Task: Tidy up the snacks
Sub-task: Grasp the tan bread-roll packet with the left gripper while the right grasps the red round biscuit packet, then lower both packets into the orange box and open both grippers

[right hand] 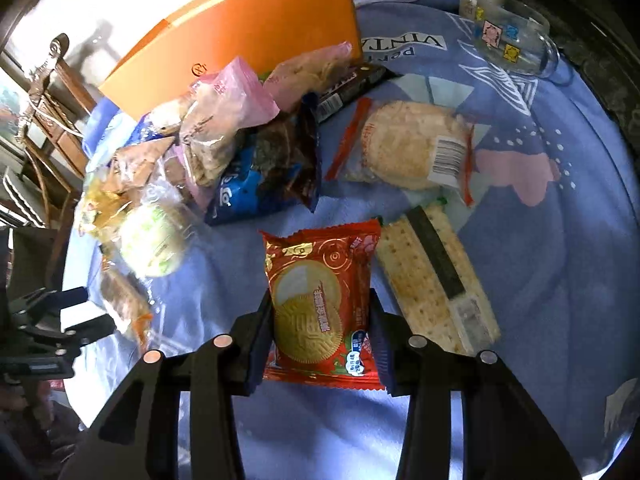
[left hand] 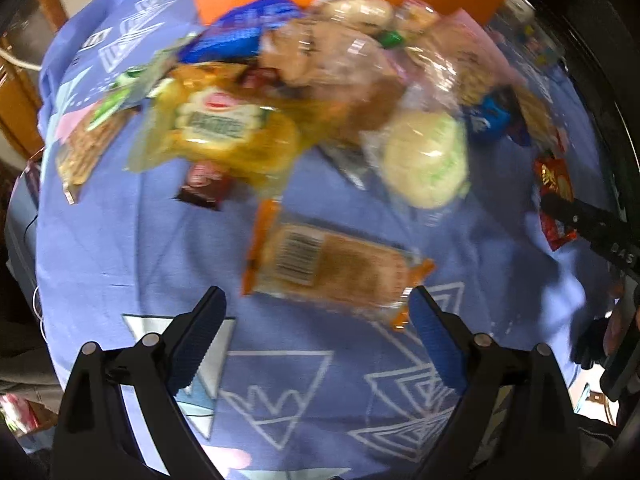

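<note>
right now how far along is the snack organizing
Early. Nothing looks sorted: most snacks still sit in a loose pile beside the orange box. In hand: the right gripper grips a red biscuit packet. The left gripper is open, near an orange-edged cracker pack.

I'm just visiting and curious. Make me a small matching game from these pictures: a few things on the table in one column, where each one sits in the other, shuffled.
Things:
1. red biscuit packet
2. orange box
3. glass mug
4. barcode-labelled cake pack

Places:
A. far right of the blue cloth, lying on its side
B. between the right gripper fingers
C. behind the snack pile
D. just ahead of the open left gripper

Pairs: 1-B, 2-C, 3-A, 4-D
</note>
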Tool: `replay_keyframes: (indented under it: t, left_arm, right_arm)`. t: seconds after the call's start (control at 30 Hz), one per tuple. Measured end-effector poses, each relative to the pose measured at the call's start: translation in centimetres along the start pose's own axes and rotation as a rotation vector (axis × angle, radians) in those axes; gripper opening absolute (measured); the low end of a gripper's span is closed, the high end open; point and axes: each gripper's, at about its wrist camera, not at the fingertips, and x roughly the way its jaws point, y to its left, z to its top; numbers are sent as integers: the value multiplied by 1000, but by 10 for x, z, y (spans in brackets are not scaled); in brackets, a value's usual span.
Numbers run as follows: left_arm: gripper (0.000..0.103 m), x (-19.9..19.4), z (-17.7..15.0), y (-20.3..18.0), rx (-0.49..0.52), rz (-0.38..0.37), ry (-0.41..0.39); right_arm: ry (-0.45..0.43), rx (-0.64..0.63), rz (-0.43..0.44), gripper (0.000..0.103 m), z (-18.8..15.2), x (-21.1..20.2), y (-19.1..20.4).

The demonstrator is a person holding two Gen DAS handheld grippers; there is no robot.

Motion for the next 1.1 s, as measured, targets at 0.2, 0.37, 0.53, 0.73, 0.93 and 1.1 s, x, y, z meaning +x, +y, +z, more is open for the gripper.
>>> replay_keyframes:
  t: [0.2, 0.37, 0.53, 0.73, 0.93, 1.1]
  left_arm:
    - [91, 18, 5, -27, 51, 38, 15]
    - [93, 29, 4, -47, 87, 84, -7]
    - [74, 35, -14, -41, 65, 94, -28]
    - [71, 12, -27, -30, -40, 52, -72]
    - [71, -31, -32, -26, -70, 57, -122]
    - [71, -78, 7, -23, -32, 46, -216]
  right_arm:
    - [1, 0, 36, 44, -12, -14, -6]
    - [12, -28, 54, 44, -16, -16, -4]
    - [21, -69, 70, 44, -12, -12, 3]
    - [-9, -120, 104, 44, 3, -23, 5]
    - [-40, -162, 157, 44, 18, -40, 11]
    - [-123, -152, 195, 44, 47, -70, 19]
